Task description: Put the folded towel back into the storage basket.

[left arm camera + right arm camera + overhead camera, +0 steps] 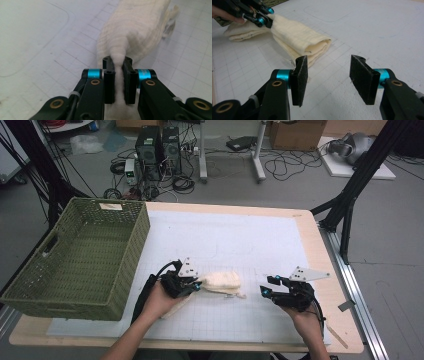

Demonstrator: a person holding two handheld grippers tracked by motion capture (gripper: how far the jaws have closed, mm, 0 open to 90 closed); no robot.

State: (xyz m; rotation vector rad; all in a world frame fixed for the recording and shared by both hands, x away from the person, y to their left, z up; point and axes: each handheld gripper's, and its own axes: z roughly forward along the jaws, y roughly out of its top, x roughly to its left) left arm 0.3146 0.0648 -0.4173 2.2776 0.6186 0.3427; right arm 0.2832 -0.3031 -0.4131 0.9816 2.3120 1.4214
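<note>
Towel [220, 281] is lying mid-mat; our left gripper [119, 65] is pinching its end, right gripper [266, 286] idling spread at three o'clock. Probably folding: we're lifting slowly, keeping layers together.

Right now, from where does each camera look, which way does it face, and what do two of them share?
High view: above the person's side, facing forward and down on the table, green basket, cream towel; both forearms and tongs show.
Left gripper view: rides the left tongs, looking along jaws pinched on the towel.
Right gripper view: rides the right tongs, jaws apart with nothing between, facing the towel.
Shared: right gripper view also shows the left tongs gripping it.
</note>
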